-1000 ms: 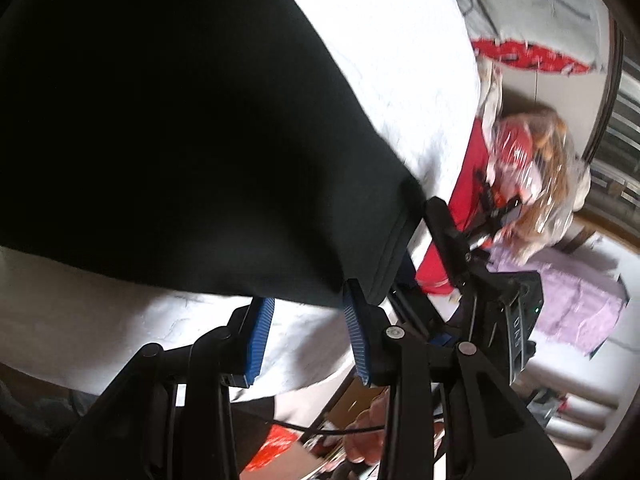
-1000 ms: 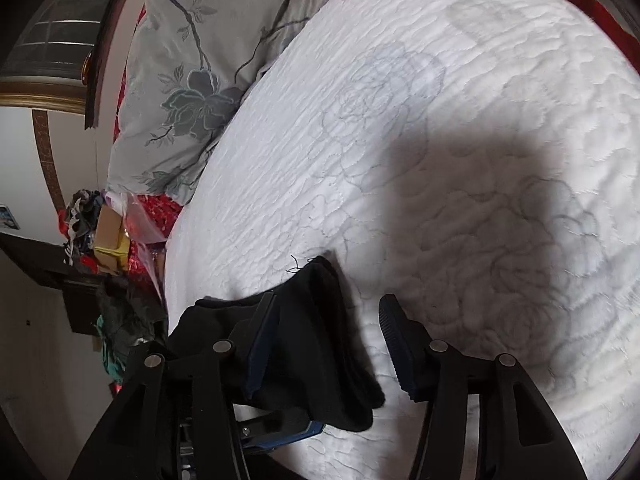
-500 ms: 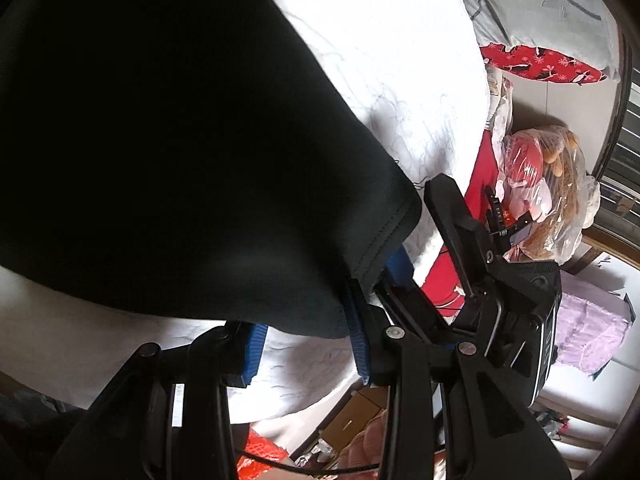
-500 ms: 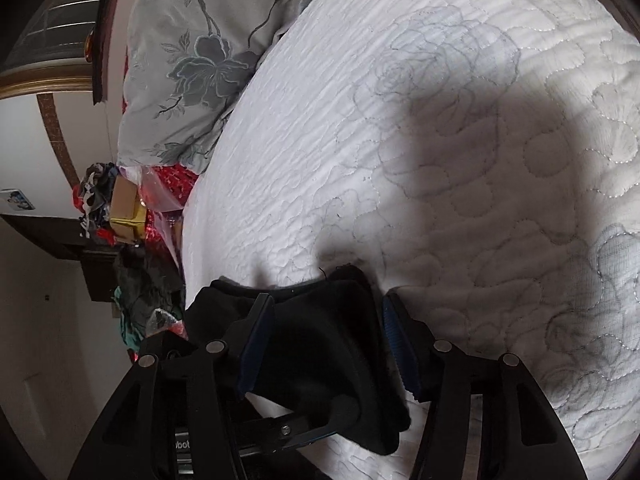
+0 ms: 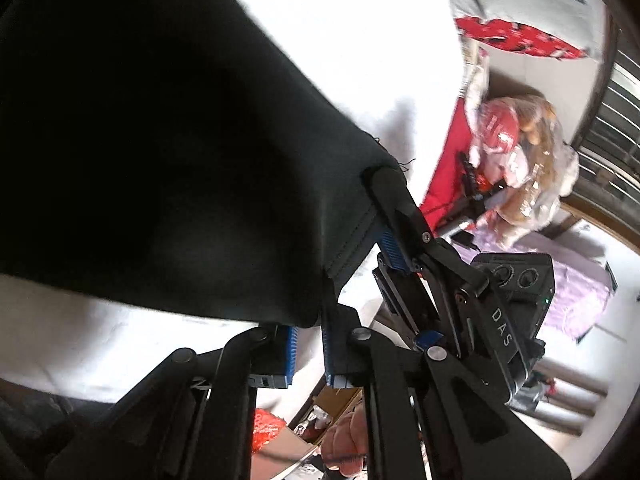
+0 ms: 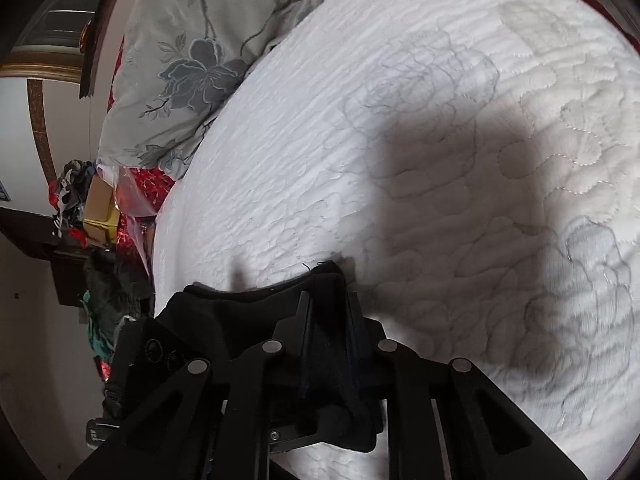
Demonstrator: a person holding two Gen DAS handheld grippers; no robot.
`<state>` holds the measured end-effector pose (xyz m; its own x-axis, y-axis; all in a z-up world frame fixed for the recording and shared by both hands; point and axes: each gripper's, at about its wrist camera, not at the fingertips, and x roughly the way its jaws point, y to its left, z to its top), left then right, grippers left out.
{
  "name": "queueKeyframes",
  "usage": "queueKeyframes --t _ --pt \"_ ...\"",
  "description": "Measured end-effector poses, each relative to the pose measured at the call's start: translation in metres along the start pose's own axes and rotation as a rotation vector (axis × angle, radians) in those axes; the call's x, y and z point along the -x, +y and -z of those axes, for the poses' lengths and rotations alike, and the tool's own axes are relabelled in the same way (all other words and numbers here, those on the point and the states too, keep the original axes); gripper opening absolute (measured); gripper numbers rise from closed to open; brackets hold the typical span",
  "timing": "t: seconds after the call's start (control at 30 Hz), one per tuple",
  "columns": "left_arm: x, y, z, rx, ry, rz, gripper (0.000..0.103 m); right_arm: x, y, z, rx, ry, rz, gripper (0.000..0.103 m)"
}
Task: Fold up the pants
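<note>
The black pants (image 5: 168, 152) fill most of the left wrist view and hang lifted over the white quilted bed (image 5: 360, 40). My left gripper (image 5: 310, 320) is shut on the lower corner of the pants hem. My right gripper also shows in the left wrist view (image 5: 384, 208), clamped on the other hem corner just to the right. In the right wrist view my right gripper (image 6: 328, 320) is shut on a bunched fold of the black pants (image 6: 240, 320), low over the bed (image 6: 440, 160).
A grey floral pillow (image 6: 192, 68) lies at the head of the bed. Red bedding, bags and clutter (image 5: 516, 152) sit beside the bed. A dark nightstand with piled clothes (image 6: 80, 216) stands by the bed's left edge.
Both grippers have closed from open onto the pants hem. The hem corner has come up off the bed and the two grippers now sit close together.
</note>
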<state>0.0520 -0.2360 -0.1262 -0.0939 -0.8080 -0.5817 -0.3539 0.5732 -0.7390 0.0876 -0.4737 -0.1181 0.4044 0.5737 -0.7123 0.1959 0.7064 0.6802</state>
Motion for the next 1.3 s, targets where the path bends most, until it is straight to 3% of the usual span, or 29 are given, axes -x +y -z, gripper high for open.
queueKeyframes --t 0.17,0.4,0.57,0.77,1.0,1.1,1.27,1.3 --pt "0.034 0.01 0.004 -0.001 -0.007 0.062 0.008 0.011 0.026 0.007 0.017 -0.032 0.017 0.013" --pt "0.101 0.037 0.004 0.026 -0.074 0.148 0.008 0.003 0.098 0.02 0.094 -0.042 0.003 0.012" --pt "0.149 0.065 -0.008 0.071 -0.145 0.194 0.008 -0.026 0.153 0.028 0.146 -0.016 -0.028 0.012" --pt "0.198 0.116 -0.025 0.158 -0.23 0.216 0.008 -0.087 0.206 0.039 0.162 0.055 -0.086 0.012" --pt "0.228 0.162 -0.037 0.222 -0.288 0.114 0.008 -0.164 0.235 0.063 0.133 0.174 -0.109 0.017" --pt "0.239 0.168 -0.038 0.202 -0.292 0.082 0.008 -0.187 0.242 0.075 0.154 0.224 -0.071 0.02" --pt "0.274 0.159 -0.033 0.083 -0.374 -0.007 0.01 -0.156 0.256 0.081 0.219 0.174 -0.082 0.037" --pt "0.281 0.153 -0.03 0.043 -0.402 -0.026 0.019 -0.137 0.255 0.083 0.224 0.148 -0.107 0.044"
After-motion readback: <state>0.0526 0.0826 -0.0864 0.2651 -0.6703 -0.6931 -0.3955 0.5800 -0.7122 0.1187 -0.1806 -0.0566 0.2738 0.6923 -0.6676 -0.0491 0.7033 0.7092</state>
